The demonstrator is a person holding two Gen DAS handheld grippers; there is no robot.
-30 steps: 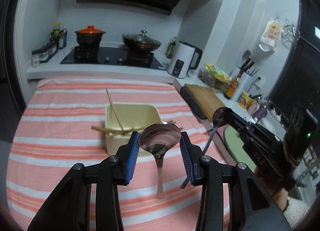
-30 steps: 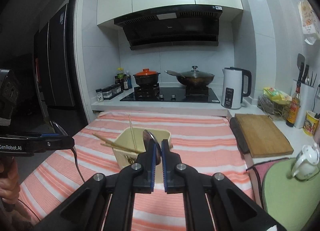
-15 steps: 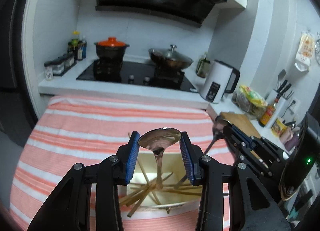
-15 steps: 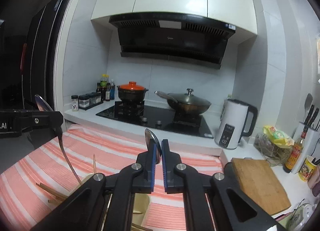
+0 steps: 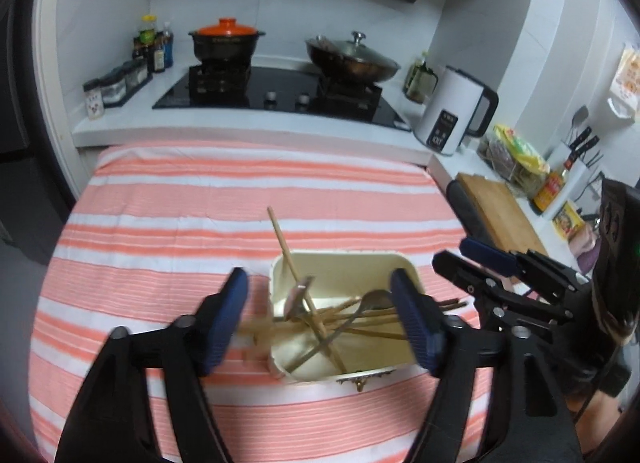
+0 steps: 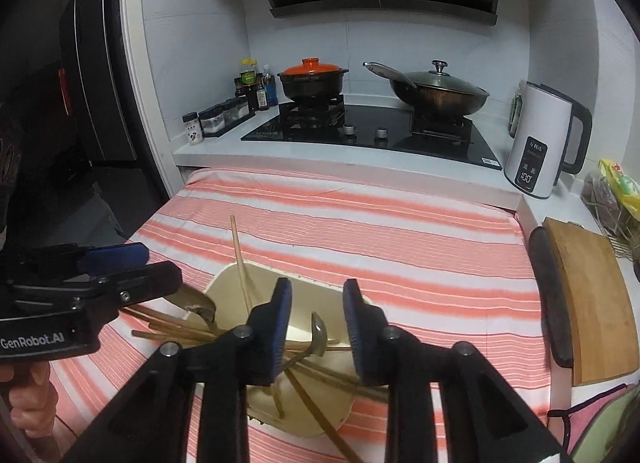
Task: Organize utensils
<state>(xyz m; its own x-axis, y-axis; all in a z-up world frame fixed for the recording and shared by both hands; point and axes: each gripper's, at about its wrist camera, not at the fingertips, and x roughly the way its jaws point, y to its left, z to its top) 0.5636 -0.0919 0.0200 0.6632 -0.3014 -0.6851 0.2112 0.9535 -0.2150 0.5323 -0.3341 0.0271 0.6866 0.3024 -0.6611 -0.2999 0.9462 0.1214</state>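
1. Looking along the left gripper (image 5: pixel 320 313), its blue pads stand wide apart with nothing between them, poised over the cream bin (image 5: pixel 404 263) on the striped cloth (image 5: pixel 200 223). A judgement: they are spread this way because the spoon was meant to fall into the bin. A spoon (image 5: pixel 370 299) lies among the chopsticks (image 5: pixel 286 245), one of which leans upright against the bin's rear wall.
2. Against half a second ago in this view, the spoon bowl pinched between the pads is gone, the pads are much wider, and the camera looks down onto the bin.
3. Looking along the right gripper (image 6: pixel 318 327), its fingers are parted and grip nothing, hanging above the same bin (image 6: pixel 224 283). A second spoon (image 6: pixel 319 333) rests inside, bowl up, just below the gap, probably dropped straight down. The left gripper (image 6: pixel 116 269) sits at the bin's left edge.
4. Half a second ago this gripper was clamped edge-on around a spoon bowl; that hold has been let go.
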